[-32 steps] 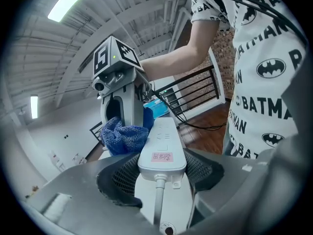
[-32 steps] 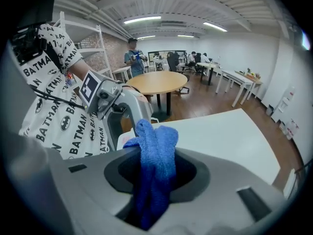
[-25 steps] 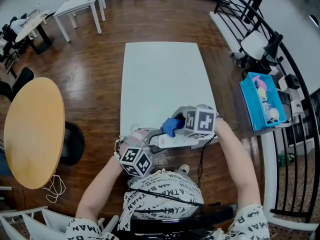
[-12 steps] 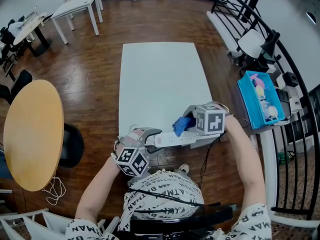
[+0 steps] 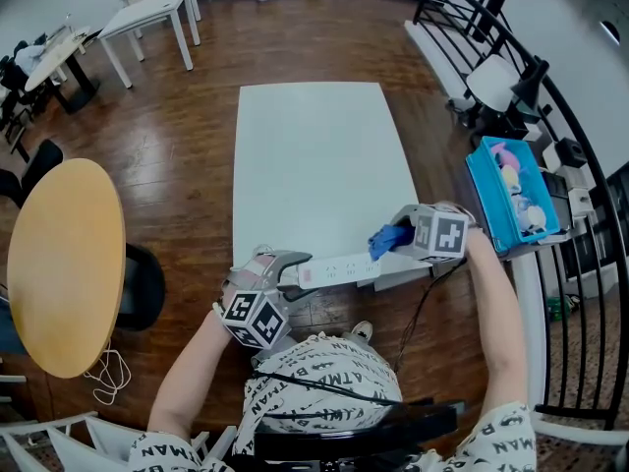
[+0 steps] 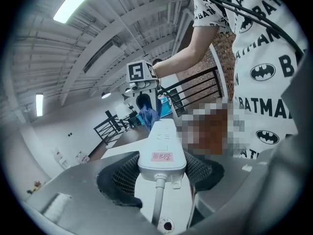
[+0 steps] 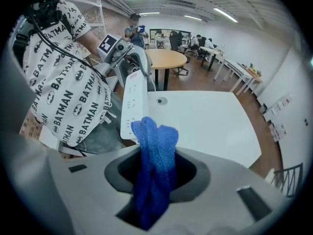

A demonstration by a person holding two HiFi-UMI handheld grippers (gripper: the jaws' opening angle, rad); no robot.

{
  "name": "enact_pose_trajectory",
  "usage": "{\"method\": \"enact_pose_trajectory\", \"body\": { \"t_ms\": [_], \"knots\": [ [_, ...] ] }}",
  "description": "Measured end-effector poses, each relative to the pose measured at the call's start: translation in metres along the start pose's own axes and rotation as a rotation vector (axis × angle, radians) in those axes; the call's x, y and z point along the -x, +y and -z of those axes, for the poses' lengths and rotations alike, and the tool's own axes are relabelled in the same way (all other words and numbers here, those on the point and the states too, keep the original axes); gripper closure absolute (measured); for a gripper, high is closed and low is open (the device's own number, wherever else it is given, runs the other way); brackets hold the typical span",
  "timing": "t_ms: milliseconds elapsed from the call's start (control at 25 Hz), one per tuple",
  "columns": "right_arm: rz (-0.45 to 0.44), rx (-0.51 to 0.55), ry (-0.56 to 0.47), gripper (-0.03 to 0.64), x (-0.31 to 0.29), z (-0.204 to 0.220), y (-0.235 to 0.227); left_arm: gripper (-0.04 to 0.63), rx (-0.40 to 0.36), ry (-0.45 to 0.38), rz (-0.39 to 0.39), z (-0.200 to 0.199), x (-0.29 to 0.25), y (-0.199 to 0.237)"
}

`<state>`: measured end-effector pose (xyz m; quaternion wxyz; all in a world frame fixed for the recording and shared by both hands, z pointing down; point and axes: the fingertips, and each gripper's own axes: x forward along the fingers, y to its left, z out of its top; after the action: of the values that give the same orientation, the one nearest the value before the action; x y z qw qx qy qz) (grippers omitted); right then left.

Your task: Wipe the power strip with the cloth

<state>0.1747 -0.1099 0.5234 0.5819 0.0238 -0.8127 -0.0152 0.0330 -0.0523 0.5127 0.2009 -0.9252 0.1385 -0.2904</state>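
White table [image 5: 314, 155] between a round wooden table [image 5: 64, 264] and blue bin [image 5: 486, 205]

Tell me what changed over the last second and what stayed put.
The right gripper, shut on the blue cloth, slid along the power strip toward the head view's right, from near the left gripper to the strip's far end. The left gripper stayed clamped on the strip's cord end, and the strip stayed at the white table's near edge.
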Motion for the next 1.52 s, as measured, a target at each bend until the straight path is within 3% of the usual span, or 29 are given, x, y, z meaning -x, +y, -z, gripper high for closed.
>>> {"method": "enact_pose_trajectory", "body": {
  "t_ms": [440, 840, 1120, 1520],
  "knots": [
    [0.036, -0.065, -0.001, 0.48, 0.003, 0.029, -0.01, 0.313, 0.006, -0.004, -0.008, -0.001, 0.0, 0.005],
    [0.007, 0.026, -0.056, 0.48, -0.008, -0.027, -0.009, 0.313, 0.002, -0.011, 0.013, -0.001, -0.005, -0.001],
    [-0.036, 0.07, -0.154, 0.48, -0.021, -0.089, 0.0, 0.313, 0.005, -0.013, 0.016, 0.0, -0.011, 0.0],
    [-0.084, 0.037, -0.291, 0.48, -0.043, -0.145, -0.014, 0.313, 0.017, -0.011, 0.035, 0.013, -0.022, 0.011]
  ]
}}
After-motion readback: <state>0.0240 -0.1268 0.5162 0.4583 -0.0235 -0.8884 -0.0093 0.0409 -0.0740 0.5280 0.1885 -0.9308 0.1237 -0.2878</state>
